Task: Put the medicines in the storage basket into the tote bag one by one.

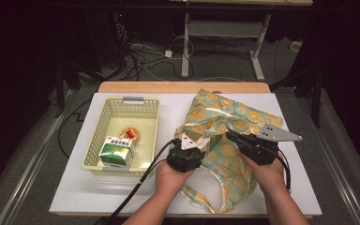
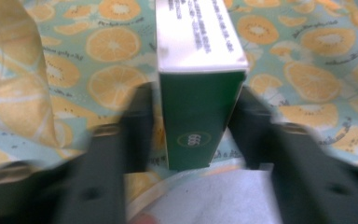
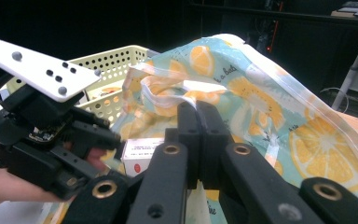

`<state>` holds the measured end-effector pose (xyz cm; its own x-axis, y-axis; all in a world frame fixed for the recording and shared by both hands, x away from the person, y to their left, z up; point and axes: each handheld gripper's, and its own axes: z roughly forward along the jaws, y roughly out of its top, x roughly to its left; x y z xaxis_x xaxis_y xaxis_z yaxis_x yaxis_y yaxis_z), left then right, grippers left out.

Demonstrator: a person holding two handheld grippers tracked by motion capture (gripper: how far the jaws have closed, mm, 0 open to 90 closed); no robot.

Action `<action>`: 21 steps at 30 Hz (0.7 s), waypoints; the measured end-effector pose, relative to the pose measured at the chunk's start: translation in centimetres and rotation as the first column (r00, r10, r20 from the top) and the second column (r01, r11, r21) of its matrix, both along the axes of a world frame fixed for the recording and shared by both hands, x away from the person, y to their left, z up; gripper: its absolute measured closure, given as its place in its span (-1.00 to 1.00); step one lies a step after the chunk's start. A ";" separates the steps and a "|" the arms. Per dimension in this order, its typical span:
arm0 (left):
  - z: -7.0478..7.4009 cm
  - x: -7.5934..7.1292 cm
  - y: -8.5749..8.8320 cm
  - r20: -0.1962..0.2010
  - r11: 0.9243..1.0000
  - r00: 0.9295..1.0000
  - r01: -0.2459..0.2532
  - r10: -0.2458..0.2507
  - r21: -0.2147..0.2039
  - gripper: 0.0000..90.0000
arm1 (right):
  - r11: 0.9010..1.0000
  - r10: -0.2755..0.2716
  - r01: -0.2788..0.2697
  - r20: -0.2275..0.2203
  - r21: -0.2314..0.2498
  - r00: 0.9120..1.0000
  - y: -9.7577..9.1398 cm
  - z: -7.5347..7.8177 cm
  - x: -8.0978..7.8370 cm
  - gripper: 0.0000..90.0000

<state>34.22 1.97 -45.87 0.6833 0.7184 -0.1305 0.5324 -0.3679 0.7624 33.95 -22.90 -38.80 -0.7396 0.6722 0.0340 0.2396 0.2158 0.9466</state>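
A fabric bag printed with orange slices lies on the right half of the white tabletop. My left gripper reaches into its mouth, and a green and white box stands between the blurred jaws, which lie against its sides. From above, the left gripper is at the bag's left rim. My right gripper is shut on the bag's upper edge and holds the mouth up. In the right gripper view its jaws pinch the bag's rim, with the box below and the left gripper beside it.
A pale yellow basket stands at the left of the table, holding a green carton and a small round tin. A black cable trails from the left gripper toward the front edge. Desk legs and cables lie on the floor behind.
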 end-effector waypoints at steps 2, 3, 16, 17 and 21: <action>0.1 0.0 0.0 0.008 1.000 1.000 -0.004 0.004 -0.008 0.36 | 1.000 0.000 0.000 0.001 0.000 1.000 -0.1 0.0 0.0 1.00; 0.2 -0.1 0.0 0.016 1.000 1.000 -0.005 0.005 -0.013 0.37 | 1.000 0.000 0.000 0.002 -0.001 1.000 -0.1 0.0 0.0 1.00; 0.3 2.7 -3.1 0.074 0.996 0.995 -0.066 0.070 -0.058 0.38 | 1.000 0.001 -0.001 0.005 0.000 1.000 0.0 0.0 0.1 1.00; 0.0 2.9 -3.5 0.068 0.996 0.995 -0.067 0.071 -0.050 0.37 | 1.000 0.002 -0.002 0.006 0.001 1.000 -0.1 0.0 0.1 1.00; -1.2 3.4 -4.3 0.048 0.997 0.996 -0.067 0.069 -0.048 0.33 | 1.000 -0.003 0.003 -0.001 0.004 1.000 -0.3 -0.1 0.1 1.00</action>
<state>37.58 -2.29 -47.02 0.6397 0.7572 -0.1322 0.5163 -0.2958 0.8037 34.09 -23.15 -38.90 -0.7375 0.6744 0.0376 0.2411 0.2109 0.9473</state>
